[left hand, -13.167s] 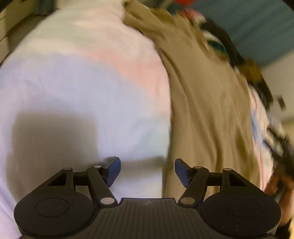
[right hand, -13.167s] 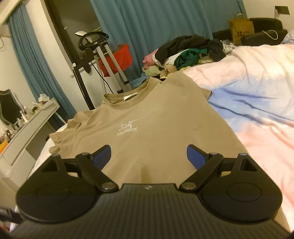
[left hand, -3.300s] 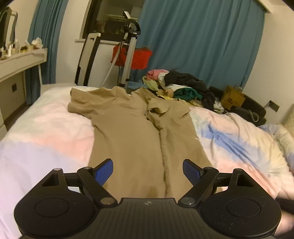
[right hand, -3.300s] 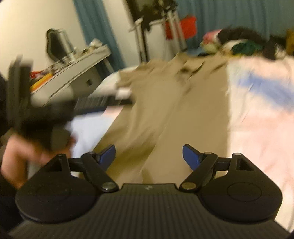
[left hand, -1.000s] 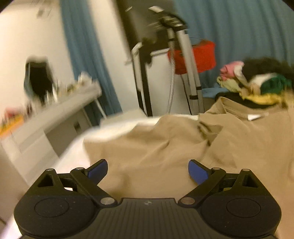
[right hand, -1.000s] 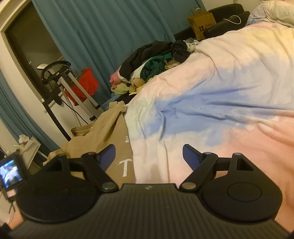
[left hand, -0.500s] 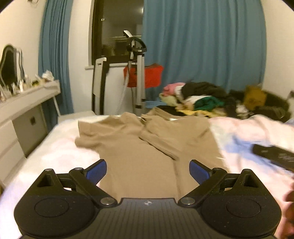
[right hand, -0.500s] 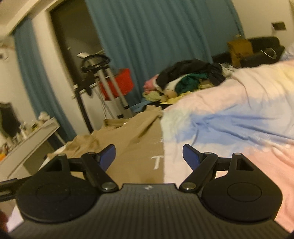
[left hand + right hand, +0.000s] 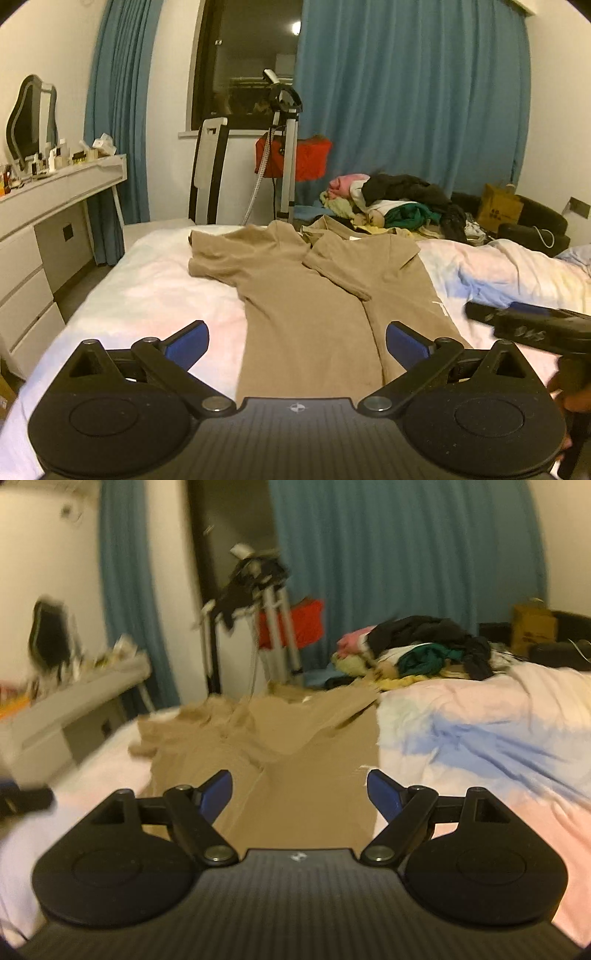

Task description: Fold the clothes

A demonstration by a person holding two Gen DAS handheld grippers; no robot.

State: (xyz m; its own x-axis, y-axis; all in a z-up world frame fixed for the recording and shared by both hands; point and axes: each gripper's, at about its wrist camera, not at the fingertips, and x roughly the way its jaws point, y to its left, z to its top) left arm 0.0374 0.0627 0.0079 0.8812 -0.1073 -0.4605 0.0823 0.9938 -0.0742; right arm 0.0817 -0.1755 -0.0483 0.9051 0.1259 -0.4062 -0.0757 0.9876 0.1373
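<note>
A tan T-shirt [image 9: 317, 295] lies on the bed with its right side and sleeve folded inward over the middle; its left sleeve still spreads out. It also shows in the blurred right wrist view [image 9: 295, 746]. My left gripper [image 9: 297, 341] is open and empty, held above the shirt's hem. My right gripper [image 9: 299, 790] is open and empty, also above the near end of the shirt. The right gripper's body shows at the right edge of the left wrist view [image 9: 532, 325].
The bed has a pastel duvet [image 9: 509, 273]. A pile of unfolded clothes [image 9: 399, 203] sits at the far end. A white dresser [image 9: 44, 221] stands left, a garment steamer stand [image 9: 284, 147] and blue curtains [image 9: 406, 110] behind.
The left gripper has pulled back slightly and steadied over the shirt. The right gripper has swung left, from facing the bare duvet to facing the shirt.
</note>
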